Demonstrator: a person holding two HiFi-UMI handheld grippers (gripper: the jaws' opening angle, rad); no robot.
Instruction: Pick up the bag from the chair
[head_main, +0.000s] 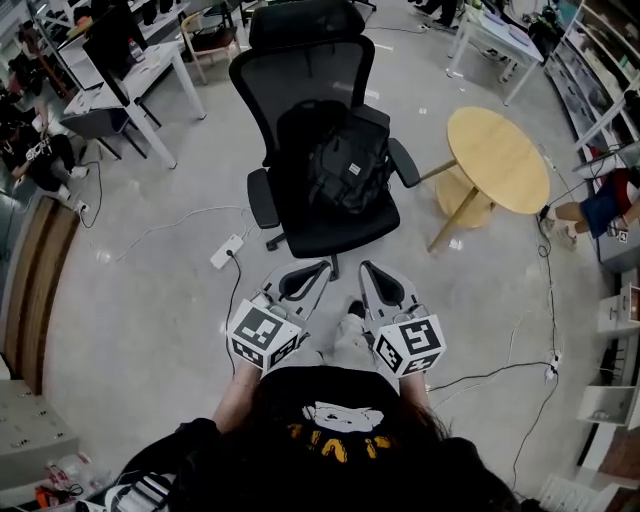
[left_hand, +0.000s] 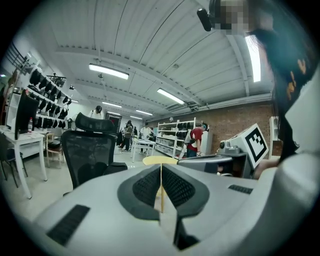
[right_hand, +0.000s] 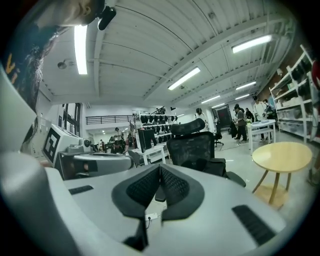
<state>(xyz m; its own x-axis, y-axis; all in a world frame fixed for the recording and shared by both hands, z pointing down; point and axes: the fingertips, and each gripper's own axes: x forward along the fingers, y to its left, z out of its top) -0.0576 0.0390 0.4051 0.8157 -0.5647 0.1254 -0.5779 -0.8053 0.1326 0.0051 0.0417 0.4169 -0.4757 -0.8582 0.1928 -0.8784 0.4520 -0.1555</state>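
A black backpack (head_main: 347, 165) leans upright against the mesh back of a black office chair (head_main: 305, 70), resting on its seat. Both grippers are held low in front of the person, short of the chair's front edge. My left gripper (head_main: 318, 268) is shut with nothing in it, its jaws pointing at the chair (left_hand: 92, 150). My right gripper (head_main: 366, 268) is shut and empty too, beside the left one; the chair (right_hand: 195, 146) with the bag's dark shape (right_hand: 216, 166) on the seat stands past its jaws.
A round wooden side table (head_main: 497, 157) stands right of the chair. A white power strip (head_main: 227, 250) and cables lie on the floor to the left. White desks (head_main: 140, 70) stand at the back left, and shelving (head_main: 600, 70) lines the right wall.
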